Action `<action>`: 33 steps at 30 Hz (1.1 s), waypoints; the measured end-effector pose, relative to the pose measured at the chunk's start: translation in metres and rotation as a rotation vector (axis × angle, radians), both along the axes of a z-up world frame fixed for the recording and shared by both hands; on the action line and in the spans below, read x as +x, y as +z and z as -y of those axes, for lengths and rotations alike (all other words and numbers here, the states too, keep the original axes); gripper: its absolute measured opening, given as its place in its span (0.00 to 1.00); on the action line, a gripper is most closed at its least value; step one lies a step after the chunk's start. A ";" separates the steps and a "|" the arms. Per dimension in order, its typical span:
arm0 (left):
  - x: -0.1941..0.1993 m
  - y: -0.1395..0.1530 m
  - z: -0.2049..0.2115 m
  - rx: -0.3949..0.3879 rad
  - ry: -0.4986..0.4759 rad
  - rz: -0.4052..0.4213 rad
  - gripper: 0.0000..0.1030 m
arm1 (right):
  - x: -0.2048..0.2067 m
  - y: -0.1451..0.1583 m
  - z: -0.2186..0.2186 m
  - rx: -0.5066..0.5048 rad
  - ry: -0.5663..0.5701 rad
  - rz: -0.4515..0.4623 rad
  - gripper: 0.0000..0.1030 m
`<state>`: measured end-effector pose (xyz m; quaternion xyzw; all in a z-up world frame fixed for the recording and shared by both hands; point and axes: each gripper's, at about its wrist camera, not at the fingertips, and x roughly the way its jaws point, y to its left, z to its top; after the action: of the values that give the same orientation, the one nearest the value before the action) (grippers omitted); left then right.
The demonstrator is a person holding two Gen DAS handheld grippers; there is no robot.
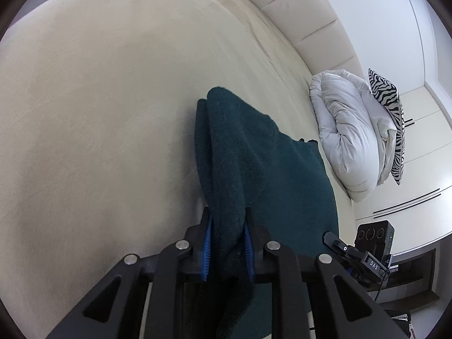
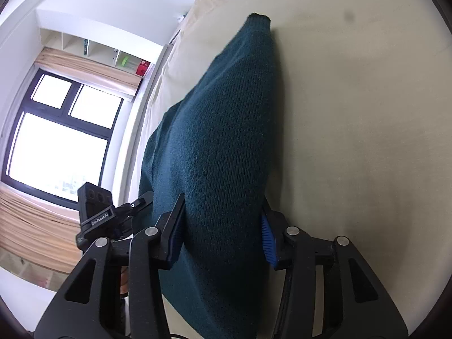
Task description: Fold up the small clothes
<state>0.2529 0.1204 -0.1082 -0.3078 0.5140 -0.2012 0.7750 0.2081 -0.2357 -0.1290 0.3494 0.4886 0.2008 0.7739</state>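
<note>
Two close wrist views, angled down, sharing the teal knit [image 1: 254,155] on the bed [image 1: 99,99].

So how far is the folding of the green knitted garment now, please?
Early to middle, it seems. Done: the dark green knit garment lies on the cream bed sheet, and its left side already looks doubled over. In hand: the left gripper pinches a bunched edge, and the right gripper has its pads against another part. Left: laying it flat in a neat stack; none is visible.
</note>
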 end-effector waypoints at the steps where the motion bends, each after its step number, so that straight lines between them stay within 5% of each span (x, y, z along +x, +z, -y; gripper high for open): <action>1: -0.007 0.008 0.002 0.002 -0.011 0.017 0.20 | -0.007 0.007 -0.001 -0.008 0.003 0.012 0.40; 8: -0.093 0.058 0.022 0.008 -0.085 0.108 0.20 | -0.083 0.049 0.007 -0.008 0.042 0.071 0.39; 15: -0.178 0.070 0.047 0.013 -0.149 0.127 0.20 | -0.201 0.065 0.020 -0.020 0.052 0.100 0.39; 23: -0.207 0.032 0.068 0.030 -0.177 0.040 0.20 | -0.292 0.028 0.041 0.001 -0.004 0.042 0.39; 29: -0.212 -0.001 0.058 0.032 -0.148 -0.031 0.23 | -0.312 -0.017 0.054 0.107 -0.069 -0.001 0.40; 33: -0.213 0.000 0.057 0.054 -0.153 -0.019 0.23 | -0.315 -0.020 0.049 0.097 -0.063 0.015 0.40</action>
<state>0.0397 0.0630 -0.1079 -0.2487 0.5485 -0.2429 0.7605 -0.1066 -0.2850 -0.1488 0.4004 0.4611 0.2024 0.7655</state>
